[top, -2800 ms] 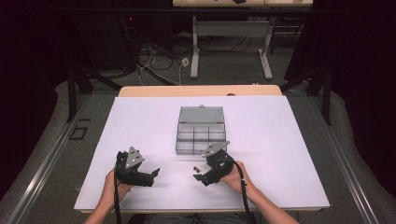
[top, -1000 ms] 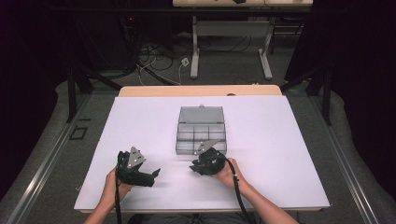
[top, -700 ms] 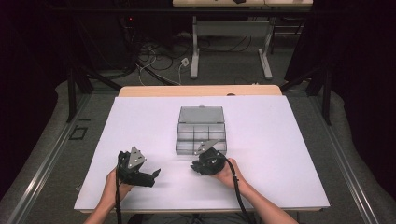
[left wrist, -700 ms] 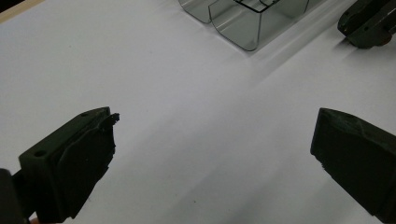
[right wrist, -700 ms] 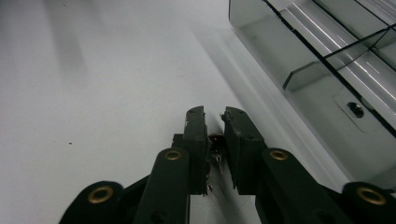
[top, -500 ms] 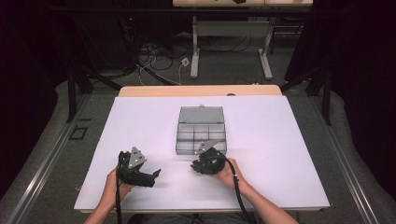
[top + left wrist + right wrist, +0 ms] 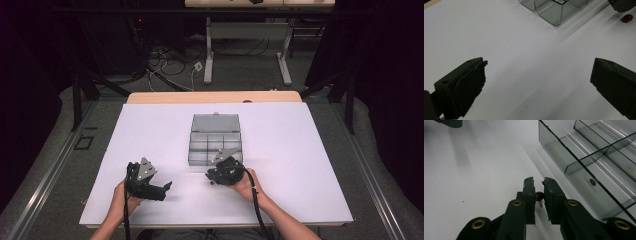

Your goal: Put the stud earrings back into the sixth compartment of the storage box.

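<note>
white table (image 7: 310,165) bears clear organizer box (image 7: 216,139) beside right hand-held gripper (image 7: 539,185).

The high view looks forward and down over the whole white table (image 7: 300,150) from above the person's side. Each gripper view sits low and close behind its own jaws, facing along them. All three share the clear box (image 7: 216,140) (image 7: 554,12) (image 7: 594,157) lying ahead of the tongs.

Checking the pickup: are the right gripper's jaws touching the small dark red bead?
Cannot tell. The right gripper view shows the right gripper around the bead, contact unclear.
</note>
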